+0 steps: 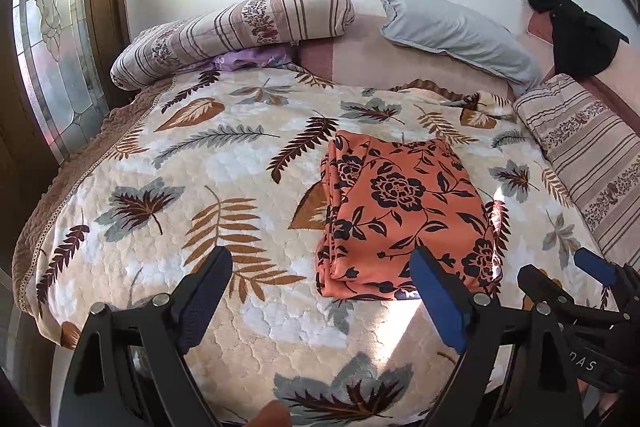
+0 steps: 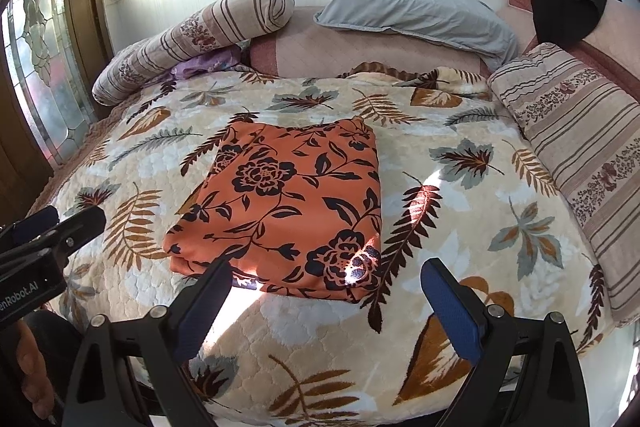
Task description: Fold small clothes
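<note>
An orange cloth with a black flower print (image 1: 400,215) lies folded into a flat rectangle on the leaf-patterned bedspread (image 1: 200,187). It also shows in the right wrist view (image 2: 288,207). My left gripper (image 1: 322,267) is open and empty, hovering just short of the cloth's near edge. My right gripper (image 2: 326,279) is open and empty over the cloth's near edge. The right gripper also shows at the right edge of the left wrist view (image 1: 560,271), and the left gripper at the left edge of the right wrist view (image 2: 68,219).
A striped bolster (image 1: 240,31) and a grey pillow (image 1: 456,27) lie at the head of the bed. Another striped bolster (image 1: 588,163) runs along the right side. A black garment (image 1: 580,35) hangs at the far right. A glass door (image 1: 52,47) stands at left.
</note>
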Motion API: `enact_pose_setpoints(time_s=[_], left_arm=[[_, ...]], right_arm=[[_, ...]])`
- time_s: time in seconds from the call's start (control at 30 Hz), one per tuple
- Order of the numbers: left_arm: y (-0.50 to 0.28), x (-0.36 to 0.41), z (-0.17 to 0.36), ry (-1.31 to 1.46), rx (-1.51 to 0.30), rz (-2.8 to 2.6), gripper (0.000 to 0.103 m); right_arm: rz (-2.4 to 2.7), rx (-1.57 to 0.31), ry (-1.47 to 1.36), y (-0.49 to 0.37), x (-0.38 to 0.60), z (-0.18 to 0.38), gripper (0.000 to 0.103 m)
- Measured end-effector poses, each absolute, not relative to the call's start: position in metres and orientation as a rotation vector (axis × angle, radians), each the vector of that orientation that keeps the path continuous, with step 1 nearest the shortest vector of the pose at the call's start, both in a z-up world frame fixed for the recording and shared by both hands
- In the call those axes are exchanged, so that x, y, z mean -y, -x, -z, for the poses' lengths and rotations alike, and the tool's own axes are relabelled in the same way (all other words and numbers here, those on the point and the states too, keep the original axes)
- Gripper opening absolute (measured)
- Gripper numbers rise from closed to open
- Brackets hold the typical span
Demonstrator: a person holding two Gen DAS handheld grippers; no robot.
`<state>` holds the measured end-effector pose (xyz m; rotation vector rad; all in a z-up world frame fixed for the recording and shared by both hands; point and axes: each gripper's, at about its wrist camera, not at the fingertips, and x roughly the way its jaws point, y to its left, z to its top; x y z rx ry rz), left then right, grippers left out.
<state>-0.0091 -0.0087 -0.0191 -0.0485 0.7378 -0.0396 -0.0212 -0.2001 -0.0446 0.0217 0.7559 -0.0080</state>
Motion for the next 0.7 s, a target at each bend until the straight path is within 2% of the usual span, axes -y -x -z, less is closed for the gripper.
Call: enact_pose_setpoints(time_s=[0.7], left_arm=[[0.0028, 0.0148, 0.018, 0.014, -0.733, 0.052, 0.09]], right_arm=[[0.019, -0.752, -0.021, 0.014, 0.2003, 0.0449, 0.097]])
